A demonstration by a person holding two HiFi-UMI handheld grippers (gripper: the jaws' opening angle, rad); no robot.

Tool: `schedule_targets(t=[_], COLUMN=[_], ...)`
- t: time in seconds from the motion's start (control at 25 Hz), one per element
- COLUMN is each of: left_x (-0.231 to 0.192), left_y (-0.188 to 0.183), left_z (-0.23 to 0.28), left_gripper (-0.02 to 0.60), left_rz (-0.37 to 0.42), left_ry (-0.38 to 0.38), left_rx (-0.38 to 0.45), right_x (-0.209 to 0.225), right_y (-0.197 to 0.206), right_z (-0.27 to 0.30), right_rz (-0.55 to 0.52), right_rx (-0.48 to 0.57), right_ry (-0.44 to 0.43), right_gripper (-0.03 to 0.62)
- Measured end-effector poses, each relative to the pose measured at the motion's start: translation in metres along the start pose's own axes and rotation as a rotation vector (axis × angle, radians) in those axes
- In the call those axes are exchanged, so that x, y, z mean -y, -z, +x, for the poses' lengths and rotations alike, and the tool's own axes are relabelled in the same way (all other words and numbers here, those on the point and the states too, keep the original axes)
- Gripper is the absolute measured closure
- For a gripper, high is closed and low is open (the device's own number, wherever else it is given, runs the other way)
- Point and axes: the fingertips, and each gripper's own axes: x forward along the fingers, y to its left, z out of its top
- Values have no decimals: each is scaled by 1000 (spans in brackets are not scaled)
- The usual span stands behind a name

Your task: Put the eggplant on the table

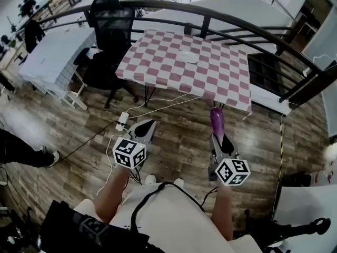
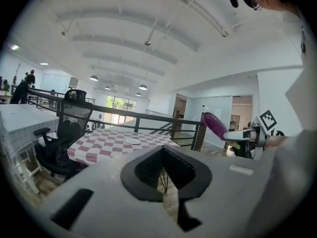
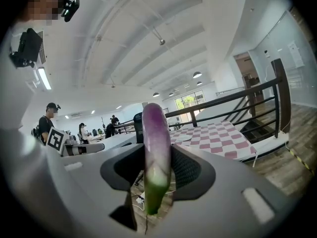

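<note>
1. The person stood on the wooden floor [image 1: 179,141] with both forearms stretched forward from the body, side by side.
2. The right gripper [image 1: 217,140] pointed toward the table [image 1: 158,62] and was tilted only a little downward, with its marker cube on top near the hand.
3. Its fingers [image 3: 187,168] were clamped on the eggplant [image 3: 156,148], one from each side.
4. The green stem end of the eggplant was at the base of the fingers, and the purple end stuck out past the fingertips toward the table.
5. The eggplant was in the air above the floor, well apart from the table edge.
6. The left gripper [image 1: 146,128] was at a similar height and had the same slight downward tilt.
7. Its fingers [image 2: 146,170] were closed together at the tips, and nothing was between them.
8. A white plate [image 1: 188,57] lay on the checkered cloth of the table, and a black chair [image 1: 110,25] stood on the table's left.
</note>
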Motion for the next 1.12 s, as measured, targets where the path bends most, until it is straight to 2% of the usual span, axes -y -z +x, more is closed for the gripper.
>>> schedule_targets(t=[0.56,1.12], left_x=[43,86], left_y=[10,20], left_z=[26,32], left_gripper=[577,577], left_rz=[7,23], left_ry=[-7,-62], left_rx=[-12,-30], right_x=[47,74], right_y=[4,13], right_z=[-23,-47], right_rz=[14,1], right_rx=[-21,-57], right_ry=[-13,-81], right_gripper=[419,419])
